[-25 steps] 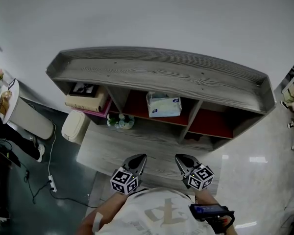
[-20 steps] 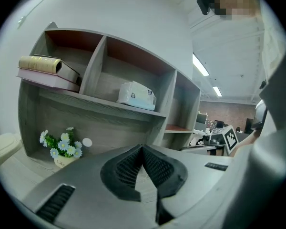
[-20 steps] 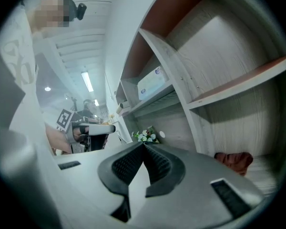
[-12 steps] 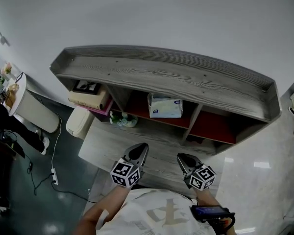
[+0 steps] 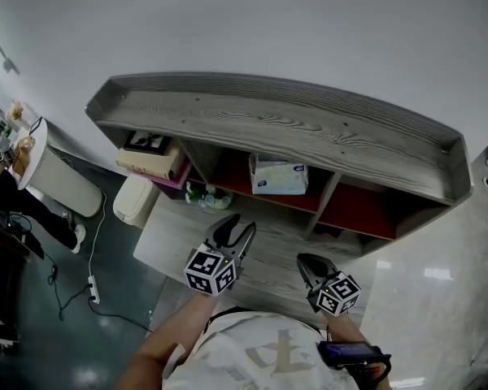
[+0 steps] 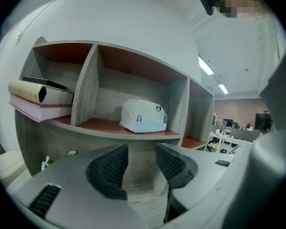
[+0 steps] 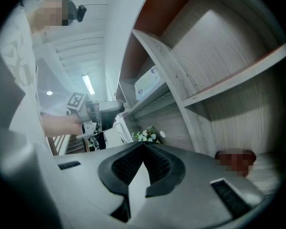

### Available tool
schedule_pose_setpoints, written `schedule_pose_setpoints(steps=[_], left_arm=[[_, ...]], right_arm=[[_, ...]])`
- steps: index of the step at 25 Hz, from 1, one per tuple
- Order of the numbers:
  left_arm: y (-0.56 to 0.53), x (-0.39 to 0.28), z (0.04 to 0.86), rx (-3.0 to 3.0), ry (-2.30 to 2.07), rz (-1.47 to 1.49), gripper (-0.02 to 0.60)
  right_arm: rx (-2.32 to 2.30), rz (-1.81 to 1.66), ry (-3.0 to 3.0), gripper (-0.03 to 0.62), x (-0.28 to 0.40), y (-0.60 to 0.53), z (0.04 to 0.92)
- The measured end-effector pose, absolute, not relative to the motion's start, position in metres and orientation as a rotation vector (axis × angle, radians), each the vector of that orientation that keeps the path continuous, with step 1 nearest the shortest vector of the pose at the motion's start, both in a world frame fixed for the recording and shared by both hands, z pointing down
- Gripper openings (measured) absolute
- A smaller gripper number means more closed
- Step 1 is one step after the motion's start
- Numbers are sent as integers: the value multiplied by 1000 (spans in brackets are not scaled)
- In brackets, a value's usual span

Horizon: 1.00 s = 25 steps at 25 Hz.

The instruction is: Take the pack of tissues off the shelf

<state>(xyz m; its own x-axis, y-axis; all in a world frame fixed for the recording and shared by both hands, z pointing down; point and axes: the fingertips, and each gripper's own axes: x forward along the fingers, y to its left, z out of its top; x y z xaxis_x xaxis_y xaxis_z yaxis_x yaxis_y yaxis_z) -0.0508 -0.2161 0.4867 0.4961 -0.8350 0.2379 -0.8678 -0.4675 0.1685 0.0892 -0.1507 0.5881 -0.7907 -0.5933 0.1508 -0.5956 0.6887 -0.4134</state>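
Observation:
The white and pale-blue pack of tissues (image 5: 278, 176) (image 6: 143, 116) (image 7: 148, 83) lies in the middle compartment of the grey wooden shelf (image 5: 285, 128) (image 6: 109, 128), on its red-brown board. My left gripper (image 5: 234, 232) (image 6: 142, 152) is raised in front of that compartment, a short way off. Its jaws have just been opening and stand open with nothing between them. My right gripper (image 5: 307, 264) (image 7: 143, 146) stays lower, in front of the right compartment, with its tips together and nothing held.
Stacked books (image 5: 146, 162) (image 6: 38, 99) fill the left compartment. A small bunch of white flowers (image 5: 207, 193) (image 7: 145, 135) sits on the lower board (image 5: 171, 234). A cream bin (image 5: 134, 201) stands at the shelf's left end, with a power strip (image 5: 91, 292) on the floor.
My left gripper rose and moved toward the shelf, and its jaws went from shut to open. The right gripper stayed where it was.

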Motion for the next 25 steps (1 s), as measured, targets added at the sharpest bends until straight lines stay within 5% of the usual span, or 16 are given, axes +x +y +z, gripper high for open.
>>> schedule_pose_setpoints(steps=[25], left_arm=[[-280, -34, 438, 2540, -1475, 177, 222]], right_arm=[[1000, 715, -2856, 5, 89, -154, 592]])
